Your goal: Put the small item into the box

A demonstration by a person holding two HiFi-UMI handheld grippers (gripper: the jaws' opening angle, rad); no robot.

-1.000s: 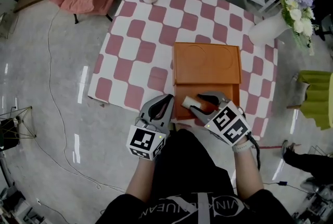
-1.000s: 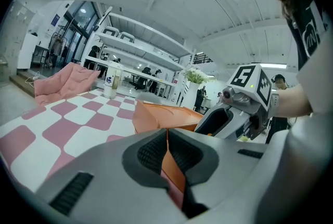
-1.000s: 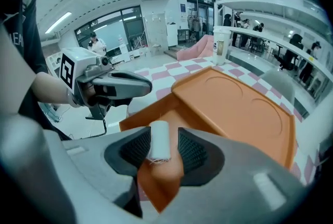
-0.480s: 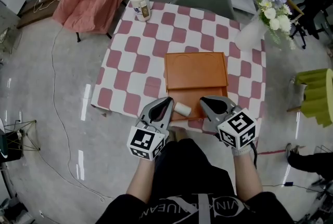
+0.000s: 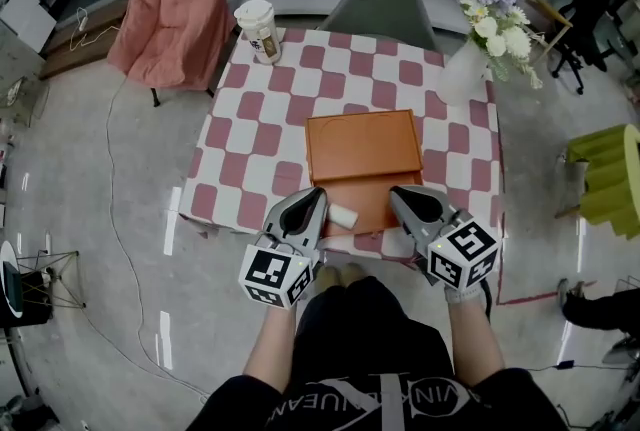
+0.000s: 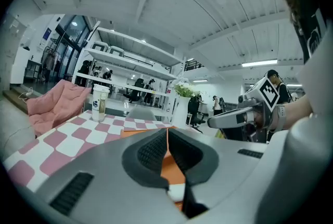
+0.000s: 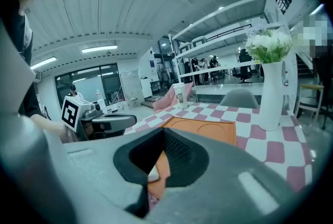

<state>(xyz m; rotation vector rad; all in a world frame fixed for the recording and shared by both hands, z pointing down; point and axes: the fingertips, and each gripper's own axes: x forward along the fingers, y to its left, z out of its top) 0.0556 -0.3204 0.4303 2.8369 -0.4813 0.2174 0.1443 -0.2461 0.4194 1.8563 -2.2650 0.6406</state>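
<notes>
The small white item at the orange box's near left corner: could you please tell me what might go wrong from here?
1. The small white item lies right at the near left corner of the orange box. Whether it sits fully inside is unclear, so it may tip out toward the near edge of the table.
2. The shut left gripper has its tip beside the item; a careless move could knock it away.

Orange box (image 5: 362, 147), pink-and-white checked tablecloth (image 5: 270, 109), white small item (image 5: 343, 215) (also a salmon-pink blanket (image 5: 170, 9), a white vase (image 5: 458, 77)).
</notes>
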